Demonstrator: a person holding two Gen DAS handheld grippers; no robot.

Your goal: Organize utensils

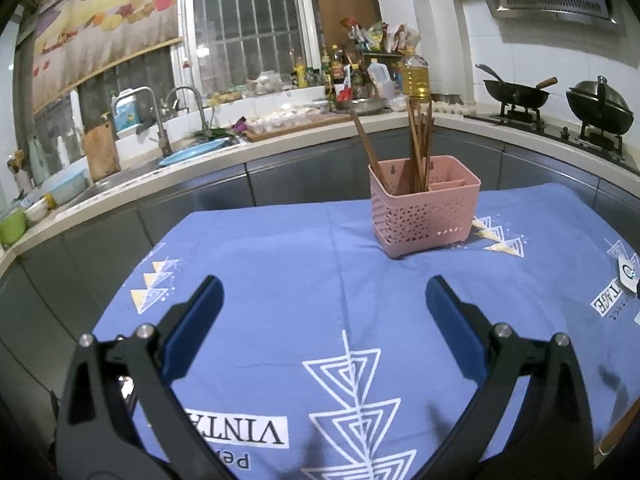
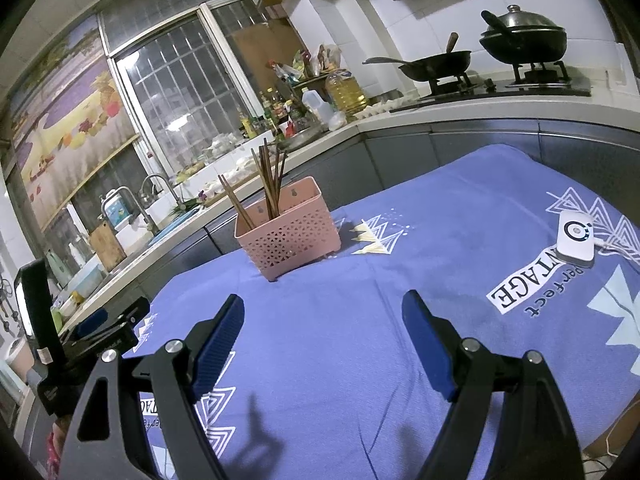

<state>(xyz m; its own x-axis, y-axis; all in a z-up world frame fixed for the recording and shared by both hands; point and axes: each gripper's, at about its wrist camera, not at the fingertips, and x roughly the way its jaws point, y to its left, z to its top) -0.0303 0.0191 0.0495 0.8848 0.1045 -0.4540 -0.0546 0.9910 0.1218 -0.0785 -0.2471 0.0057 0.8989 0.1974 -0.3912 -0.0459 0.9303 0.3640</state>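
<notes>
Showing both grippers idle | left gripper (image 1: 324, 296), right gripper (image 2: 323, 314): fingers apart, empty | chopsticks (image 1: 418, 148) upright in pink basket (image 1: 424, 208) on tabletop (image 1: 280, 280) | likely light, stiff, slippery; grasp mid-shaft.

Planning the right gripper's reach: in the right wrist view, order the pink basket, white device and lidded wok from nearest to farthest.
1. Pink basket, ahead, slightly left of the right gripper.
2. White device, far right on the cloth; close to the basket's range.
3. Lidded wok, on the stove.
</notes>
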